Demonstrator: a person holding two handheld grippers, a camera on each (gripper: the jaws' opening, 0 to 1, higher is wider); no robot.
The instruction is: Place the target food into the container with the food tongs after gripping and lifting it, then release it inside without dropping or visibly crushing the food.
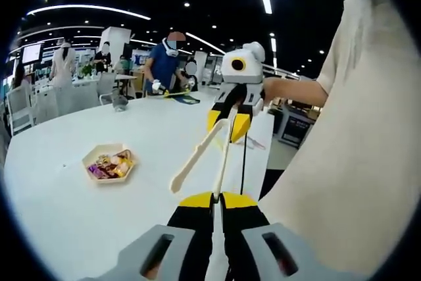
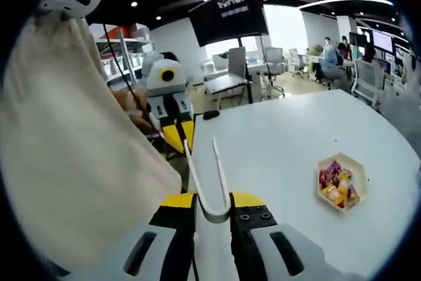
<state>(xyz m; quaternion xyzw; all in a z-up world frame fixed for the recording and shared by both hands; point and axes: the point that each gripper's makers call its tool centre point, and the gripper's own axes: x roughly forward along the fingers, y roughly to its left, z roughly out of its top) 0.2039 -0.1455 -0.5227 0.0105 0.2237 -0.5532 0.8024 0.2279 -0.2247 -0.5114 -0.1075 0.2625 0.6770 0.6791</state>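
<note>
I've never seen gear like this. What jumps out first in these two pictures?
First, the pale food tongs, their looped end wedged in the right claw while the left claw faces it from across the table edge. Next comes the small hexagonal tray of bright wrapped sweets, sitting alone on the big white table. Beside both claws hangs the person's cream sleeve.

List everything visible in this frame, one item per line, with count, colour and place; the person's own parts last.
table: one, white, round-edged, under everything
tray: one, cream, hexagonal, on the table, holding mixed wrapped snacks
food tongs: one, cream, bend clamped in the right gripper, arms open
bystanders: several, at background desks
office chairs: several, grey, background
left gripper: yellow and black, facing the tongs' tips
right gripper: yellow and black
person's shirt: cream
</note>
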